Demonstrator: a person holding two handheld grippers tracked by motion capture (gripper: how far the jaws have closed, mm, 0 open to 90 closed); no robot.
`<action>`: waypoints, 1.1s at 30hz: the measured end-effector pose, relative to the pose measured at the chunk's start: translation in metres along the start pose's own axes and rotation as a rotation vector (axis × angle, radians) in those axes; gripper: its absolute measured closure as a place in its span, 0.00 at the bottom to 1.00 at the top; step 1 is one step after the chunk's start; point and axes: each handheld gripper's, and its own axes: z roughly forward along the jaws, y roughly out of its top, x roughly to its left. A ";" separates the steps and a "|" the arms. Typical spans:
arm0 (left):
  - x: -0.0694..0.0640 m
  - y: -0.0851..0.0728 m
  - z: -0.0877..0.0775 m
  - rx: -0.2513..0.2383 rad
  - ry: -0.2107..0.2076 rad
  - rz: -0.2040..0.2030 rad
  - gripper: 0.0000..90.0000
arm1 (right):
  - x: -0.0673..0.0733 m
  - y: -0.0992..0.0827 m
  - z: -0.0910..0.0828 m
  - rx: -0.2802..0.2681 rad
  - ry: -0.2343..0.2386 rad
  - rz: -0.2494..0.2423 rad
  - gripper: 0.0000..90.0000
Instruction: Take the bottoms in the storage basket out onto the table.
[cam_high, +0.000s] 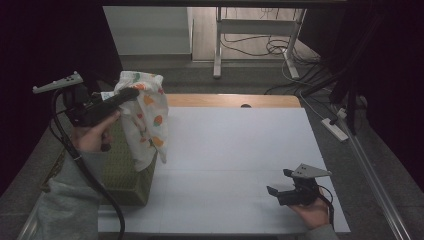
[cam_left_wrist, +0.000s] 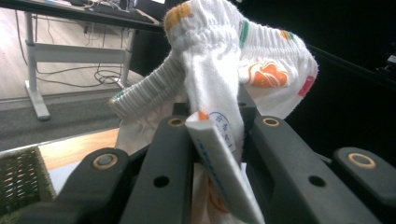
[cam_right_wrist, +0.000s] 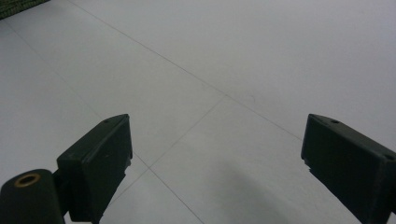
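A small white garment (cam_high: 145, 115) printed with orange and green shapes hangs in the air at the table's left side. My left gripper (cam_high: 131, 95) is shut on its upper part. In the left gripper view the cloth (cam_left_wrist: 219, 70) and its white label (cam_left_wrist: 219, 158) are pinched between the two black jaws, the elastic waistband bunched above them. The garment's lower end drapes over a green woven basket (cam_high: 122, 170). My right gripper (cam_high: 280, 182) rests low over the white table sheet (cam_high: 235, 150) near the front right, open with nothing between its fingers (cam_right_wrist: 100, 161).
The green basket stands at the table's front left corner. A wooden strip (cam_high: 230, 100) edges the table's far side. Beyond it are a desk frame (cam_high: 255, 35) and cables on the floor; a power strip (cam_high: 336, 129) lies at the right.
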 end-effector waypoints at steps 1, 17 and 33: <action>0.000 0.000 0.001 0.001 -0.001 0.001 0.92 | 0.000 0.000 0.000 -0.001 -0.001 0.000 0.10; -0.012 0.002 0.019 0.011 -0.040 0.014 0.92 | 0.000 0.000 0.000 -0.005 0.001 0.003 0.10; -0.025 0.003 0.041 0.028 -0.083 0.026 0.92 | -0.001 0.000 -0.001 -0.007 0.005 0.006 0.10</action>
